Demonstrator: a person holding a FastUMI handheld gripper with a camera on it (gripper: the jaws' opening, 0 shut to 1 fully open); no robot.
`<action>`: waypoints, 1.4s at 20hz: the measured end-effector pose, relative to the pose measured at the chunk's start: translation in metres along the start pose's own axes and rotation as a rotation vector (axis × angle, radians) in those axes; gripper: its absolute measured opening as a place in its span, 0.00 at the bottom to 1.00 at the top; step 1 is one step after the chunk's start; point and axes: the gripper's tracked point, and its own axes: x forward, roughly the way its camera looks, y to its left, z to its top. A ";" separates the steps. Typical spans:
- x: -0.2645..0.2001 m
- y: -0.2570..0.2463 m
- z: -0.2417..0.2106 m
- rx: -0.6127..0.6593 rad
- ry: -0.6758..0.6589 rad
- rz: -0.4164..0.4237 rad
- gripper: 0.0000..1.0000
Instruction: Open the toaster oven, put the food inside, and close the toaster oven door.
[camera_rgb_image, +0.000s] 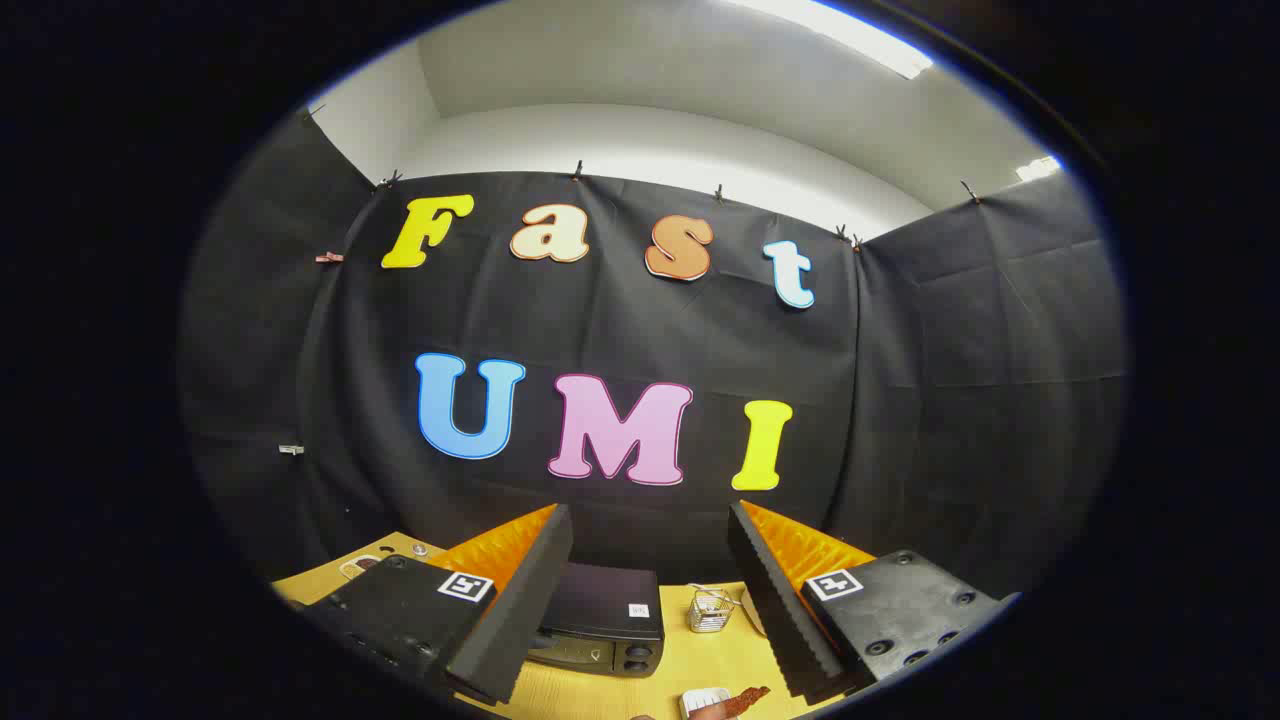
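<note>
My gripper (650, 610) is open, its two fingers spread wide with nothing between them, held high above the table. Beyond and between the fingers, nearer the left one, stands a small dark toaster oven (605, 628) on the yellow table (715, 655); its door looks closed and two knobs show on its front. Close below, by the right finger, lies a reddish-brown strip of food (745, 700) beside a small white plate (705, 698), both cut off low down.
A small wire basket (710, 610) stands on the table just right of the toaster oven. Small flat items (360, 567) lie on the table left of the left finger. Black cloth walls close off the back and both sides.
</note>
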 end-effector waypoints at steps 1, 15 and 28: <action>0.001 -0.001 -0.002 -0.006 0.001 0.000 0.97; 0.006 0.004 -0.011 -0.014 0.019 0.000 0.97; 0.052 0.121 -0.088 0.038 0.051 0.106 0.97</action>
